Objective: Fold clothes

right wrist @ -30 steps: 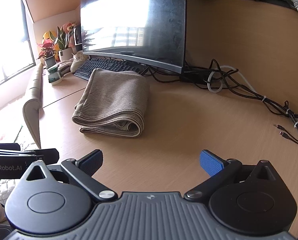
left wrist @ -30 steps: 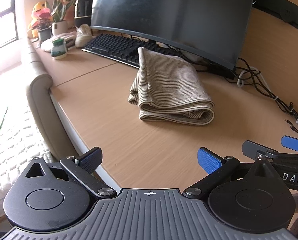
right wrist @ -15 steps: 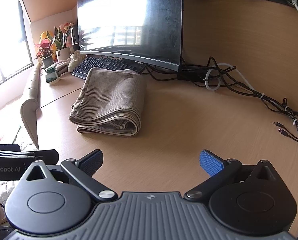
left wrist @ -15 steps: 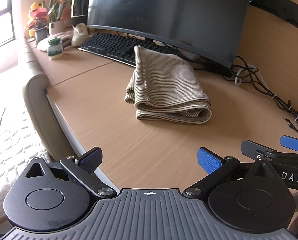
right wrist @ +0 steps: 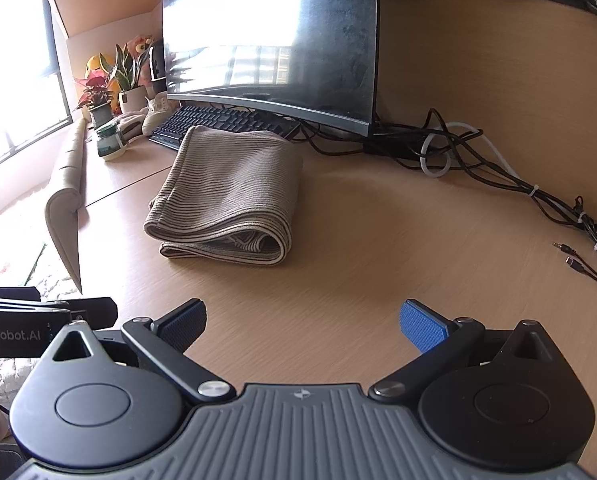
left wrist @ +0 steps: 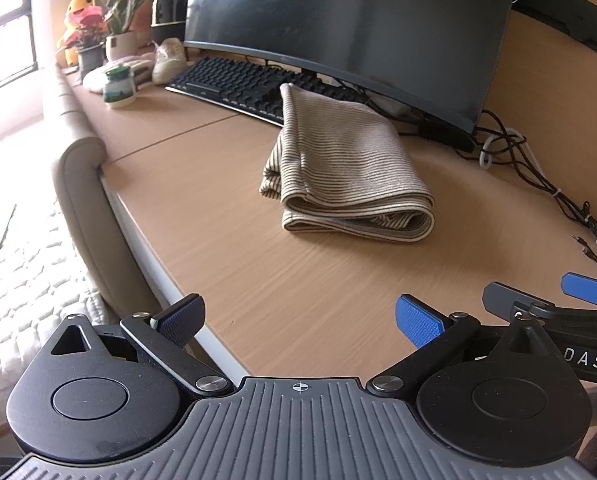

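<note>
Hiding part of the keyboard (left wrist: 234, 86): folded striped garment (left wrist: 346, 168).

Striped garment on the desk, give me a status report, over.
Left gripper and right gripper both open, empty, short of the garment. Striped garment folded on the desk, its far end at the keyboard. Nothing between.

The monitor (left wrist: 350, 32) runs off the top edge, its stand hidden behind the folded cloth (left wrist: 346, 172). Cables (right wrist: 558, 204) leave the right edge.
</note>
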`<act>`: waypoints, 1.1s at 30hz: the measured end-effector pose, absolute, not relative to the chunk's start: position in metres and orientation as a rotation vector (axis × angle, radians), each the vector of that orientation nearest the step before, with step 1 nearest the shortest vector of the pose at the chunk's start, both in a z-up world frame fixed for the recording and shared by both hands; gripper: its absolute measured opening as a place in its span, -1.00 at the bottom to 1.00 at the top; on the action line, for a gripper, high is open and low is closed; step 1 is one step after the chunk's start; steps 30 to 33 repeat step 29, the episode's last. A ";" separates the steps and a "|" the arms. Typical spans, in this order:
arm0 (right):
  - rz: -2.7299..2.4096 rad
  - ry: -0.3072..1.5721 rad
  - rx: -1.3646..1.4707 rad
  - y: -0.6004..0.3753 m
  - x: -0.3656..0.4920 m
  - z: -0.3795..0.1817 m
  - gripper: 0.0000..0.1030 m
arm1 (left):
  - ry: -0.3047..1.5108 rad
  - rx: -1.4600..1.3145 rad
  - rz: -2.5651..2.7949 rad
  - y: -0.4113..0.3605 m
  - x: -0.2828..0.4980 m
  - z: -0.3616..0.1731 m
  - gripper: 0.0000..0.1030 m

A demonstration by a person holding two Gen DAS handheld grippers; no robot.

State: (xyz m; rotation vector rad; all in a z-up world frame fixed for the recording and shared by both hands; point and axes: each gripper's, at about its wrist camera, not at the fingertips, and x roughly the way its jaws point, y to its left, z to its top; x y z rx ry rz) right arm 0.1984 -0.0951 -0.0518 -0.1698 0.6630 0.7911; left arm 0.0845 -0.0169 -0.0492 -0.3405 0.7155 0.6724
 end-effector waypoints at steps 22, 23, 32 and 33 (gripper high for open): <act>0.797 0.644 -0.199 -0.093 0.194 -0.050 1.00 | 0.705 -0.334 0.682 -0.021 0.079 -0.045 1.00; 0.797 0.640 -0.204 -0.093 0.193 -0.049 1.00 | 0.704 -0.335 0.681 -0.020 0.079 -0.045 1.00; 0.775 0.647 -0.179 -0.094 0.195 -0.046 1.00 | 0.686 -0.329 0.655 -0.018 0.075 -0.043 1.00; 0.775 0.647 -0.179 -0.094 0.195 -0.046 1.00 | 0.686 -0.329 0.655 -0.018 0.075 -0.043 1.00</act>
